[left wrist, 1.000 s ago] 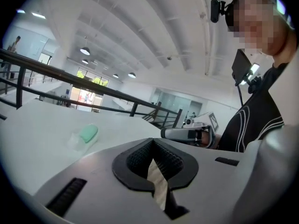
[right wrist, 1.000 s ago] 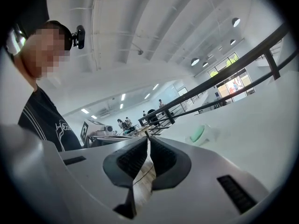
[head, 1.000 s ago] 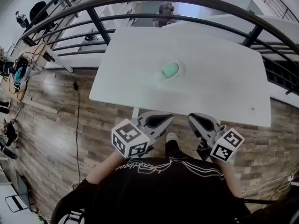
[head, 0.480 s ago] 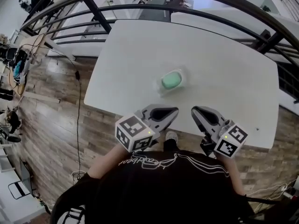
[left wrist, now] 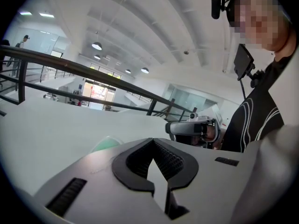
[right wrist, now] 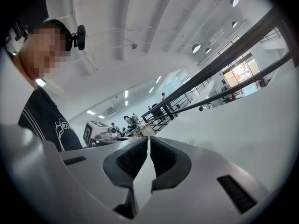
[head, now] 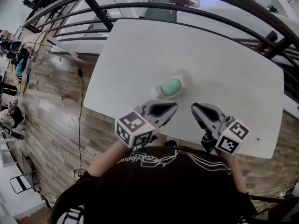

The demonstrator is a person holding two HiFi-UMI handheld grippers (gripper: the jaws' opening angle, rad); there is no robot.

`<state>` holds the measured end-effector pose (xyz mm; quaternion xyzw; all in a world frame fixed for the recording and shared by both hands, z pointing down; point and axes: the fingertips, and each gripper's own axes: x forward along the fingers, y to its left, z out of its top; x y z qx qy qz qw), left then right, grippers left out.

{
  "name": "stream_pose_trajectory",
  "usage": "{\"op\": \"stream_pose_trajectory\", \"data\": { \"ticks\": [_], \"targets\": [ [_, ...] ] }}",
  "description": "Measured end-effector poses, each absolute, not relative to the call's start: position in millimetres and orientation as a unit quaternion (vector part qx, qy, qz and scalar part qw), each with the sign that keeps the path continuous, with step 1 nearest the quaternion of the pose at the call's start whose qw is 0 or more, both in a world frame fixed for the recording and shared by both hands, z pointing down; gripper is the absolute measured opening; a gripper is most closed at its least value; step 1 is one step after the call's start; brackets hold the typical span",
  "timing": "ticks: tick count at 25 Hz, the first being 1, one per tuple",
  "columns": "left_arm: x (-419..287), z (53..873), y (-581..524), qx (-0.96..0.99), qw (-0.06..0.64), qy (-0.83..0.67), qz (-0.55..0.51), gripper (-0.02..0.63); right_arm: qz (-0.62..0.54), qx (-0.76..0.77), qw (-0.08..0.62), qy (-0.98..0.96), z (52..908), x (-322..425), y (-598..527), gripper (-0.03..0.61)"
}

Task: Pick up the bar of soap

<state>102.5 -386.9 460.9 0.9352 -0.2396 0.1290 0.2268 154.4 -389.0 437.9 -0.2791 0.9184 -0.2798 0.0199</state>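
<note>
A pale green bar of soap (head: pixel 171 86) lies in a clear dish on the white table (head: pixel 140 55), a little in from the near edge. In the left gripper view the soap (left wrist: pixel 104 145) peeks out just left of the jaws. My left gripper (head: pixel 173 107) hovers over the table's near edge, just short of the soap, jaws shut and empty. My right gripper (head: pixel 195 108) is level with it, to the soap's right, jaws closed with nothing between them. In their own views the left gripper (left wrist: pixel 152 143) and the right gripper (right wrist: pixel 148 139) each show their pads together.
A dark metal railing (head: pixel 196 8) curves round the table's far side. A second white surface (head: pixel 243 22) lies beyond it. Wood floor with a black cable (head: pixel 78 106) lies to the left. A small dark speck (head: pixel 257 139) marks the table's near right corner.
Both grippers have come forward from below the table's near edge to over it, closer to the soap. The soap has not moved on the table; both pairs of jaws stay shut.
</note>
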Motion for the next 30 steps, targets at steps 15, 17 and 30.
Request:
{"op": "stream_pose_trajectory", "data": {
  "ticks": [15, 17, 30],
  "targets": [
    [93, 480, -408, 0.93, 0.178, -0.262, 0.187, 0.141, -0.28, -0.261, 0.017, 0.924, 442, 151, -402, 0.021],
    [92, 485, -410, 0.929, 0.168, -0.26, 0.203, 0.174, -0.282, -0.26, 0.02, 0.923, 442, 150, -404, 0.021],
    [82, 541, -439, 0.907, 0.103, -0.243, 0.328, 0.261, -0.286, -0.258, 0.015, 0.922, 456, 154, -405, 0.021]
  ]
}}
